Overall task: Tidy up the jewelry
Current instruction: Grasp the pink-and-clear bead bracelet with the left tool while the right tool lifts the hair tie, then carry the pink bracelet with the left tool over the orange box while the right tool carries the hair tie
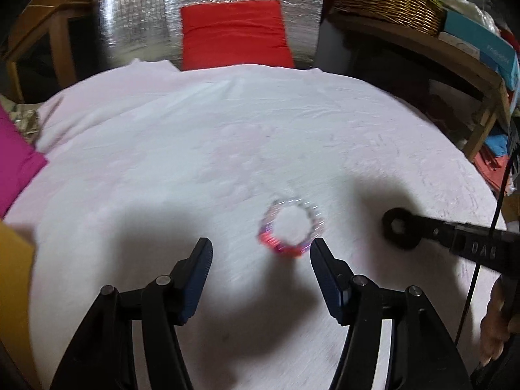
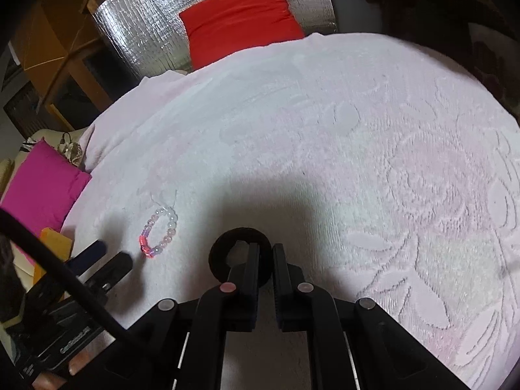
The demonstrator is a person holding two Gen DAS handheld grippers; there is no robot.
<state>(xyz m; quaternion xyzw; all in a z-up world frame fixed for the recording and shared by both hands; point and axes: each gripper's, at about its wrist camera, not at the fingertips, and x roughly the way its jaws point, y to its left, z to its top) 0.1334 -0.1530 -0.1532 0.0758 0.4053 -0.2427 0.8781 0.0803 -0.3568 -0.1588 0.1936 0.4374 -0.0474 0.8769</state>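
My left tool (image 1: 261,255) stands well open, nothing between its pads, pointing down at the worktop (image 1: 195,149). Beaded bracelet (image 1: 291,226) lies flat just ahead of it, a bit right of centre, its near edge almost at the right pad's tip; not touching as far as I can tell, the view is blurred. So the left tool is the closer one for the bracelet and, I judge, needs a small shift right and forward to straddle one side of the loop. My right tool (image 2: 266,253) is closed on a black ring-shaped band (image 2: 240,253), pinching its rim, held low over the cloth, well right of the bracelet. The bracelet is a small round loop with no real long axis: clear and pale pink beads, a bright red-pink stretch on the near side, thin string tails at the far side. Beyond, a red cushion (image 1: 234,32) past the far edge.
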